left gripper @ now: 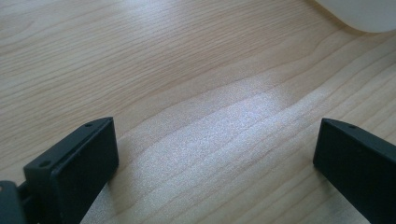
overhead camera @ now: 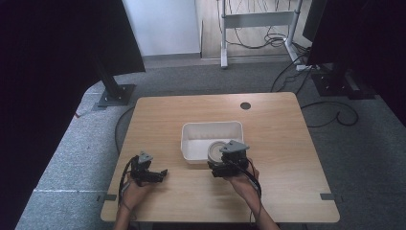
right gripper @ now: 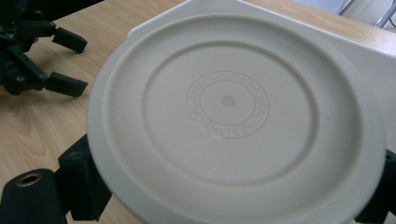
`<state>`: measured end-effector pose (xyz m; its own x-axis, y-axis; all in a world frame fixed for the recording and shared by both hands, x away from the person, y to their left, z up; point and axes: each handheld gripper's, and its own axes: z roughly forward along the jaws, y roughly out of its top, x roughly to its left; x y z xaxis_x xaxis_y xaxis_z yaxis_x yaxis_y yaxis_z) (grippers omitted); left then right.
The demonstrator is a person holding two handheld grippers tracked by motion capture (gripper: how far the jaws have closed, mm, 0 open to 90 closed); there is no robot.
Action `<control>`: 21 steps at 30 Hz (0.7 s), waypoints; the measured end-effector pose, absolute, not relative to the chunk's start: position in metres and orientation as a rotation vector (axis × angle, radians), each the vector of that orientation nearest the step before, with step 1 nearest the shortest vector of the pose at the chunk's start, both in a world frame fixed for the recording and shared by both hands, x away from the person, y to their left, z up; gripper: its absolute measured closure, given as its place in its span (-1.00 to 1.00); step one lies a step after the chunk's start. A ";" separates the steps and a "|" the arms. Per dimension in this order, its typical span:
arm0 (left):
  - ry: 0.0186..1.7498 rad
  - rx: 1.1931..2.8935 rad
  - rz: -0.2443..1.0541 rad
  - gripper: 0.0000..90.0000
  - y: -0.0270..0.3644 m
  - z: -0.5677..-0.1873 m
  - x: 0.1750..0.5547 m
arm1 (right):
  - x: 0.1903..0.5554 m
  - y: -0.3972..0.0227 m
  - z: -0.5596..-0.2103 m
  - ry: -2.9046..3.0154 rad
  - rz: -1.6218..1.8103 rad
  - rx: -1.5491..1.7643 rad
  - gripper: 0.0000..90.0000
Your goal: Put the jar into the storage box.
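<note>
**Right gripper clamps the lid, left gripper gapes over bare wood**

Both grippers sit at the near edge of our table (overhead camera: 282, 143). We go from big to small. That table is pale wood, and a white bin (overhead camera: 210, 132) stands at its middle. Our right gripper (overhead camera: 221, 165) hovers at the bin's near right corner, jaws clenched on opposite edges of a round white lid (right gripper: 233, 116), which tilts above the bin rim. Our left gripper (overhead camera: 163, 174) lies well apart, left of the bin, jaws spread wide with nothing between them but wood.
</note>
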<state>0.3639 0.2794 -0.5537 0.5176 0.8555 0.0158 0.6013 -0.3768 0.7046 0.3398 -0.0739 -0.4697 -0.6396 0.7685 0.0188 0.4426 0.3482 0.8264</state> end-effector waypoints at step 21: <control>1.178 2.116 0.506 -1.00 0.280 -0.554 0.364 | 0.371 -0.054 -0.477 2.211 1.139 1.078 -0.79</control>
<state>0.3643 0.2796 -0.5536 0.5205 0.8537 0.0172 0.6005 -0.3803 0.7034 0.3707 -0.0537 -0.4774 -0.6068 0.7946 -0.0218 0.4436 0.3613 0.8201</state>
